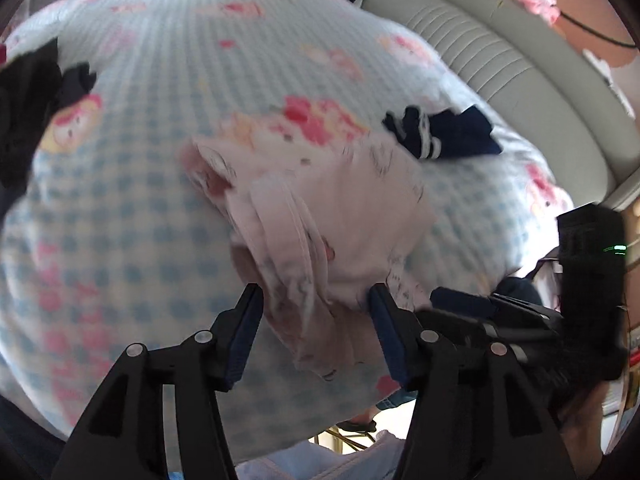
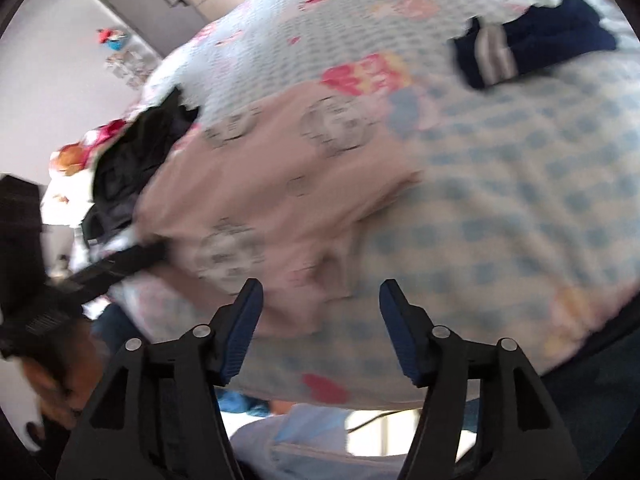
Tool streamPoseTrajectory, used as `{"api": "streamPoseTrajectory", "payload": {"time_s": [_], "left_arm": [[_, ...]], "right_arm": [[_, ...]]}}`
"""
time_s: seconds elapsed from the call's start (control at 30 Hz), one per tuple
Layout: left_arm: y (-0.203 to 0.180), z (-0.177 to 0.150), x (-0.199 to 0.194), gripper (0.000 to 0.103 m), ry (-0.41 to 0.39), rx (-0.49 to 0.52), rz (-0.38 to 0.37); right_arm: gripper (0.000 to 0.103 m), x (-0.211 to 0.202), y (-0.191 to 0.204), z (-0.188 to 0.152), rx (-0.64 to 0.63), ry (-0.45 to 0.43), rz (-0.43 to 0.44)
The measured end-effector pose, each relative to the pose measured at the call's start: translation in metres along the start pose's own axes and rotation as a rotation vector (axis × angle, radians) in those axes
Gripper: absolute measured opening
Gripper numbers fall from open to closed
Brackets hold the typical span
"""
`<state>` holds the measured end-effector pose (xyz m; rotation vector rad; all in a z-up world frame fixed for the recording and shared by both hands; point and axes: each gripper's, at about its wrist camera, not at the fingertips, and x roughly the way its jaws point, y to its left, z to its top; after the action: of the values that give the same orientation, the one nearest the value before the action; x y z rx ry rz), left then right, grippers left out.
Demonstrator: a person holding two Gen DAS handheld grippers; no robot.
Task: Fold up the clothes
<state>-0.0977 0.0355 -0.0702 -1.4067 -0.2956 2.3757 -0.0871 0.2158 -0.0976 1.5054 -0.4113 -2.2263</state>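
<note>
A pink garment (image 1: 332, 216) with grey round prints lies bunched on the blue-checked bedspread (image 1: 168, 92). In the left wrist view my left gripper (image 1: 316, 300) is open, its fingers standing on either side of the garment's near folds, not clamped. My right gripper (image 1: 460, 304) comes in from the right at the garment's near corner. In the right wrist view the pink garment (image 2: 280, 184) spreads flatter, and my right gripper (image 2: 322, 296) is open over its near edge. The left gripper (image 2: 120, 260) reaches the cloth's left edge there.
A navy garment with white stripes (image 1: 444, 132) (image 2: 532, 52) lies beyond the pink one. A black garment (image 1: 28, 92) (image 2: 140, 160) sits at the bed's left side. A grey padded headboard (image 1: 500, 60) borders the bed. Both views are motion-blurred.
</note>
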Motion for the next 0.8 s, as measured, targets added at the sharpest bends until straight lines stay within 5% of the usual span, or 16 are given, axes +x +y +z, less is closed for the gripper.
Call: {"api": "streamPoseTrajectory", "payload": {"time_s": [0.03,0.2,0.37,0.43,0.5,0.53,0.63,0.8], "left_arm": [[-0.004,-0.002,0.000,0.013,-0.021,0.012,0.012],[-0.014,0.017,-0.050,0.011,-0.183,0.021,-0.028],[-0.017,0.047,-0.170,0.010,-0.512,0.036,-0.063],[-0.005,0.052,-0.152,0.012,-0.428,0.024,-0.007],[0.008,0.057,-0.134,0.034,-0.345,0.013,0.049],[0.014,0.060,-0.125,0.053,-0.303,0.007,0.077],[0.034,0.054,-0.085,0.052,-0.166,-0.026,0.165],[0.050,0.015,-0.038,0.054,-0.037,-0.069,0.185]], "right_arm": [[0.073,0.005,0.004,0.000,-0.018,0.009,0.011],[0.073,0.013,0.021,0.005,-0.075,0.001,-0.098],[0.073,0.003,0.023,0.016,-0.055,-0.050,-0.118],[0.075,0.001,0.027,0.020,-0.064,-0.063,-0.108],[0.077,0.003,0.028,0.023,-0.073,-0.052,-0.083],[0.077,0.007,0.029,0.026,-0.081,-0.042,-0.069],[0.078,0.031,0.042,0.035,-0.109,0.005,-0.066],[0.078,0.057,0.052,0.037,-0.126,0.055,-0.058]]}}
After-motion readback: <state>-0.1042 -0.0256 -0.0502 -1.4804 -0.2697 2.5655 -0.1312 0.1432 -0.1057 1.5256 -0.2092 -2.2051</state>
